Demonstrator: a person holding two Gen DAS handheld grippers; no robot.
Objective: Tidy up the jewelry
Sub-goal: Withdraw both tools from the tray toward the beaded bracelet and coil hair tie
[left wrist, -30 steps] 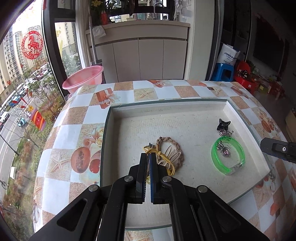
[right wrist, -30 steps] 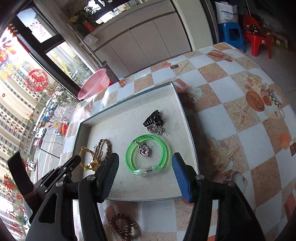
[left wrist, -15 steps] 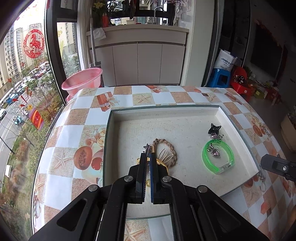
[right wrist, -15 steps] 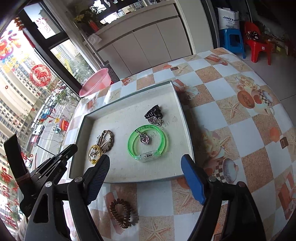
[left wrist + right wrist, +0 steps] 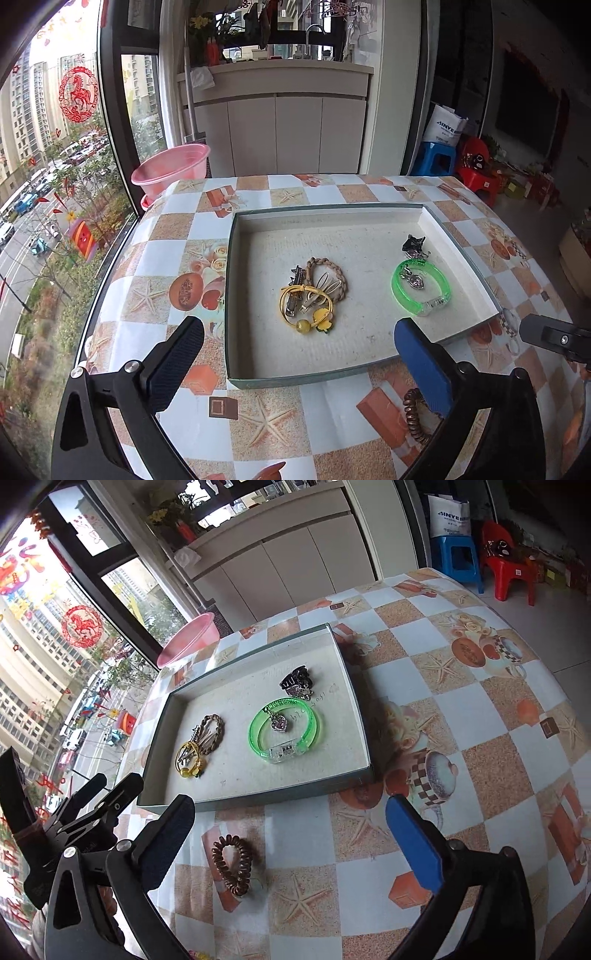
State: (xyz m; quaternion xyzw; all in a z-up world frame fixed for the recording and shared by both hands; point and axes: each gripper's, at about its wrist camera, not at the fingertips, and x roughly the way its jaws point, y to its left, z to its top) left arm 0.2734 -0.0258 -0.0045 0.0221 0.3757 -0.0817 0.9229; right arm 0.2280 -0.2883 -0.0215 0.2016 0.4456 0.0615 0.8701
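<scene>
A shallow grey-green tray (image 5: 258, 380) (image 5: 332, 786) sits on the table. In it lie a yellow hair tie with beads (image 5: 306, 310) (image 5: 188, 760), a braided brown band with clips (image 5: 328, 275) (image 5: 212, 731), a green bangle (image 5: 421, 288) (image 5: 284, 731) with a heart pendant (image 5: 279, 722), and a black claw clip (image 5: 413, 243) (image 5: 295, 681). A brown spiral hair tie (image 5: 232, 864) (image 5: 412, 413) lies on the table in front of the tray. My left gripper (image 5: 295, 363) is open and empty, above the tray's near edge. My right gripper (image 5: 291, 843) is open and empty, above the spiral tie.
The table has a checked starfish-print cloth (image 5: 461, 709). A pink basin (image 5: 170, 168) (image 5: 188, 638) stands at the far left corner by the window. White cabinets (image 5: 295, 136), a blue stool (image 5: 436, 158) and red chairs (image 5: 506, 568) stand beyond the table.
My left gripper has opened, let go of the yellow hair tie in the tray, and drawn back. My right gripper has pulled back toward the near edge, over the spiral tie.
</scene>
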